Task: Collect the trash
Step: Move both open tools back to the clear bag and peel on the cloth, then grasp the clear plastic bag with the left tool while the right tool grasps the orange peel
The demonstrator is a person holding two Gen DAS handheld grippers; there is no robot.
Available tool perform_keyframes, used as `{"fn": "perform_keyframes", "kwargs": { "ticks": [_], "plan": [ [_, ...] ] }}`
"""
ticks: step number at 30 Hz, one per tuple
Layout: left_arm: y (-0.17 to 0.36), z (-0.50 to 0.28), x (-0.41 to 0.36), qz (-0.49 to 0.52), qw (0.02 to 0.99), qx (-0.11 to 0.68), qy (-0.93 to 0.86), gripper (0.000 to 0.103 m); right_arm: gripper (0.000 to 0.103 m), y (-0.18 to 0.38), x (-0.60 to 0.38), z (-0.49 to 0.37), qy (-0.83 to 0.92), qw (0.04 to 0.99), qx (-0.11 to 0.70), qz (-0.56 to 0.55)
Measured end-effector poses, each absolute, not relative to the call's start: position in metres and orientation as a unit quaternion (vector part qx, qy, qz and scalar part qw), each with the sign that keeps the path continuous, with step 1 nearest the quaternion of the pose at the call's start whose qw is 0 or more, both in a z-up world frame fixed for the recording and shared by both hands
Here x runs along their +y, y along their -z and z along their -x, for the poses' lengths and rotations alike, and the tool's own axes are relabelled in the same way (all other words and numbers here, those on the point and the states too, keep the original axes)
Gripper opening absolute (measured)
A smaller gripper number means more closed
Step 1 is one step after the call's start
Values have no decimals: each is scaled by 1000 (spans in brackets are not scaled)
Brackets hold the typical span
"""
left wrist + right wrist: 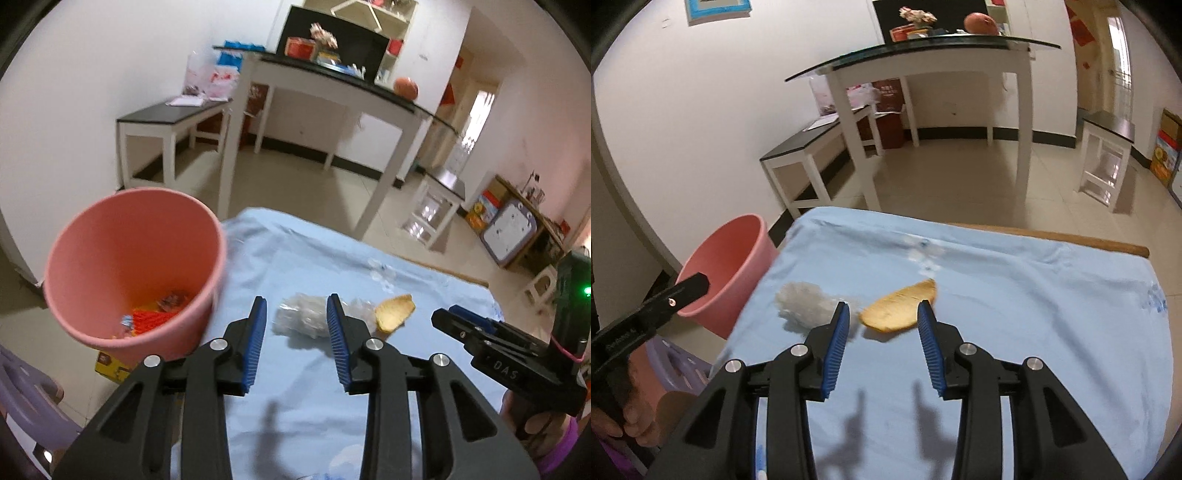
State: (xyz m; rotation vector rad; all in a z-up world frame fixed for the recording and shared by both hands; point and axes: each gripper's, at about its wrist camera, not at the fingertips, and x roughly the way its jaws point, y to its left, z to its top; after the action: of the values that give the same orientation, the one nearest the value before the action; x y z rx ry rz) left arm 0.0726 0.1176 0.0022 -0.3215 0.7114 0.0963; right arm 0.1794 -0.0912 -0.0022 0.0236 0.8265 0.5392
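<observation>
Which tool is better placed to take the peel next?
Right. The right tool is open with the peel lying just beyond its tips, in line with them. The left tool is open and lined up on the plastic wad instead.

one pink bin, one crumpled plastic wad, one yellow peel.

The left gripper's finger is covering part of the crumpled plastic wrap. The pink bin is holding scraps too small to name. In the right view, the bin's bottom is hiding behind the blue cloth, and the wrap is looking blurry. The picture's edge is cutting off the hand.
</observation>
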Motion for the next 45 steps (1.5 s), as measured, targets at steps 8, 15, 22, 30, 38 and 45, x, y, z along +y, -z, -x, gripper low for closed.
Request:
{"fn": "perform_keyframes", "kwargs": {
  "ticks": [8,15,22,30,38,45],
  "plan": [
    [22,-118,115,218,891,394,-67,34,42,16,-95,-204,-250,879,405,-26],
    [48,-138,116,224,869,429,-99,34,42,36,-83,-231,-243,870,429,-26],
    [51,-139,106,217,872,431,-77,38,25,53,-76,-241,-257,855,450,-36],
    [53,-137,100,216,874,432,-44,38,3,56,-95,-231,-267,847,455,-71],
    [54,-144,93,257,859,442,-3,38,3,40,-113,-208,-273,851,442,-70],
    [44,-151,72,271,852,445,43,38,3,37,-128,-191,-274,849,449,-58]
  ]
}}
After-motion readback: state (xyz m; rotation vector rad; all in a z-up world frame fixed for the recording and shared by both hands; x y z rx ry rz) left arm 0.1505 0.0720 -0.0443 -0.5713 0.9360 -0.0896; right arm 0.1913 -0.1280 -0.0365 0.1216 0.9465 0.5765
